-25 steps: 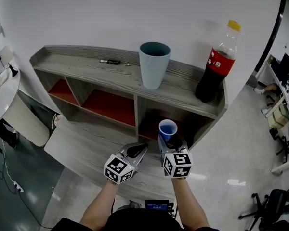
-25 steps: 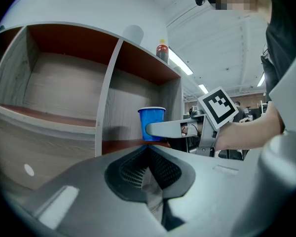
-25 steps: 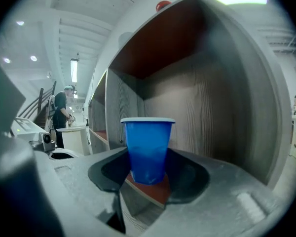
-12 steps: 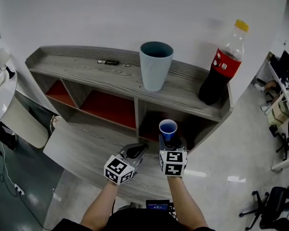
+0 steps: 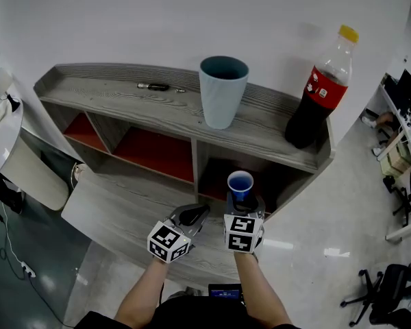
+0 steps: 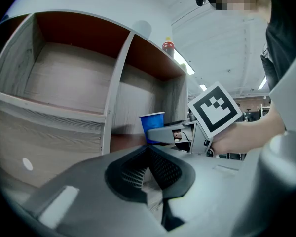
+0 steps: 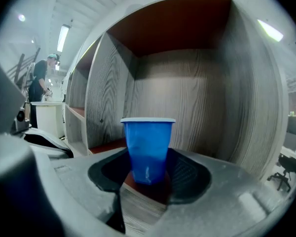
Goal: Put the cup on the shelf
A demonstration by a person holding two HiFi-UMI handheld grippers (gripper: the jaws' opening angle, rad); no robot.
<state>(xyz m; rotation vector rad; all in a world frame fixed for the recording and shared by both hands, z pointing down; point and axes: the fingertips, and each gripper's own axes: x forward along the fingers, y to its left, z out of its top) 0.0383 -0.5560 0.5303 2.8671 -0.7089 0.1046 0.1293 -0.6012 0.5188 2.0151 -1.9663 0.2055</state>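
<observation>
A small blue cup stands upright between the jaws of my right gripper, which is shut on it. The cup hangs at the mouth of the grey wooden shelf's lower right compartment, which has a red floor. In the right gripper view the blue cup fills the middle, with the compartment's back wall behind it. My left gripper rests just left of the right one, shut and empty. In the left gripper view its jaws meet at the tip, and the blue cup shows beyond them.
On the shelf's top board stand a tall teal cup and a cola bottle, with a pen lying at the left. Two more red-floored compartments open to the left. A grey board juts out below.
My right gripper has turned at the wrist, so its marker cube now faces up more squarely. The blue cup has barely shifted. The left gripper has stayed put.
</observation>
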